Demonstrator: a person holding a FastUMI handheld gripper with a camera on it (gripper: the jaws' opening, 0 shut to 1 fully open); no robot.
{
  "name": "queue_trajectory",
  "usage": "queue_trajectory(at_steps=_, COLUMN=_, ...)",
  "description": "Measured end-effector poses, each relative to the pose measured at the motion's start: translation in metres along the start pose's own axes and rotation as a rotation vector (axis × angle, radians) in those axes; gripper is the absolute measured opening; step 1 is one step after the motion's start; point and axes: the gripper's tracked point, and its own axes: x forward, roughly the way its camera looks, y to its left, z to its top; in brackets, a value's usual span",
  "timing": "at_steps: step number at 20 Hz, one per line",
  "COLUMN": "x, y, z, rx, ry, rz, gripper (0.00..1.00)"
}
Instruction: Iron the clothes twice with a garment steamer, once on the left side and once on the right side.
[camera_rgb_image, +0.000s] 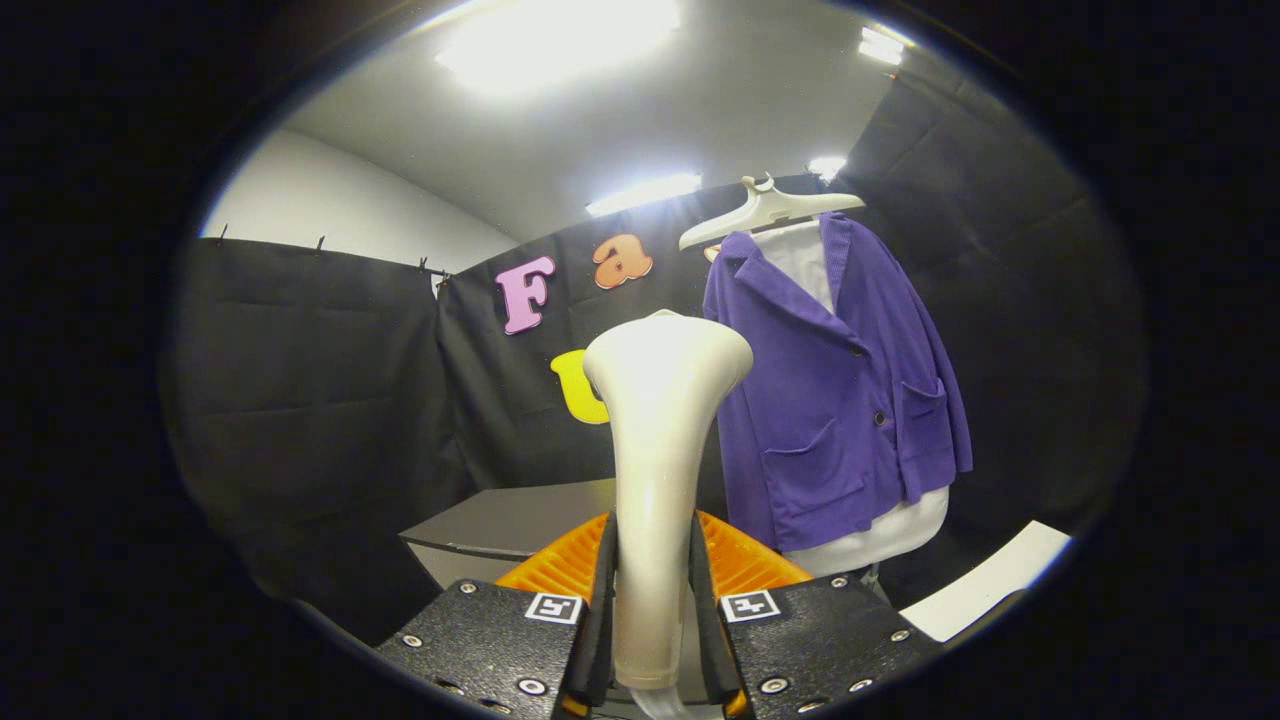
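My gripper (652, 580) is shut on the handle of a white garment steamer (660, 420), which stands upright between the fingers with its flared head on top. Beyond the steamer and to its right hangs a purple jacket (840, 390) over a white shirt (880, 535), both on a white hanger (765, 210) in front of the black booth wall. The steamer head sits apart from the jacket, level with its left sleeve, and hides part of that sleeve's edge.
A grey table or box (510, 520) stands low behind the fingers, left of the jacket. A white surface edge (990, 580) runs at the lower right. Black cloth walls close the booth on the left, back and right.
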Motion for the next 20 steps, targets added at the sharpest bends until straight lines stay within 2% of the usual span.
queue_trajectory(at_steps=5, x=0.033, y=-0.022, z=0.047, rx=-0.042, ry=-0.055, rz=-0.016, gripper=0.36)
queue_trajectory(at_steps=11, x=0.102, y=-0.036, z=0.107, rx=-0.074, ry=-0.140, rz=-0.014, gripper=0.36)
queue_trajectory(at_steps=16, x=0.161, y=-0.053, z=0.140, rx=-0.066, ry=-0.199, rz=-0.054, gripper=0.36)
queue_trajectory(at_steps=20, x=0.206, y=-0.072, z=0.149, rx=-0.072, ry=-0.197, rz=-0.087, gripper=0.36)
